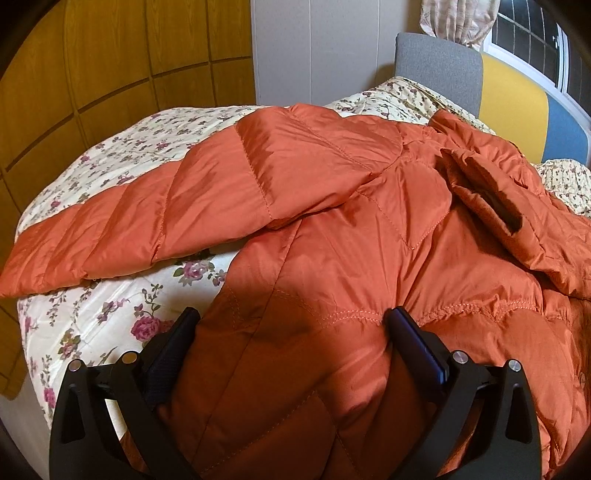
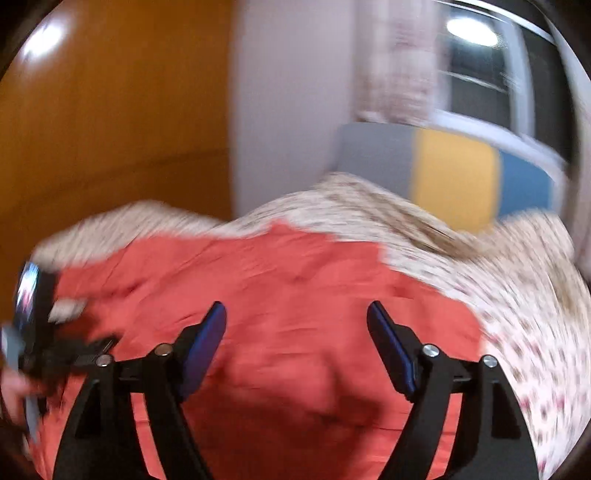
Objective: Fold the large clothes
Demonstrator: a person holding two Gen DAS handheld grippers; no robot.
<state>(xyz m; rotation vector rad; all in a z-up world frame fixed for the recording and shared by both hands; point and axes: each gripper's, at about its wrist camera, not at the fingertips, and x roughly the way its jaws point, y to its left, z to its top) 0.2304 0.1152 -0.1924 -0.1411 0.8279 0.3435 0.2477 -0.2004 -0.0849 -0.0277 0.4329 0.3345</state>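
Note:
An orange quilted puffer jacket (image 1: 332, 229) lies spread on a bed with a floral cover (image 1: 110, 317). One sleeve (image 1: 129, 221) stretches out to the left, and the hood (image 1: 498, 199) is bunched at the right. My left gripper (image 1: 291, 321) is open, its fingers straddling the jacket's near edge with fabric between them. In the blurred right wrist view the jacket (image 2: 277, 295) fills the middle. My right gripper (image 2: 295, 317) is open and empty above it. The other gripper and a hand (image 2: 33, 332) show at the left edge of that view.
A wooden panelled wardrobe (image 1: 92, 74) stands behind the bed at the left. A grey, yellow and blue headboard (image 1: 509, 99) is at the back right, under a window (image 1: 532, 33) with a curtain. The bed's near left corner (image 1: 33, 387) drops off.

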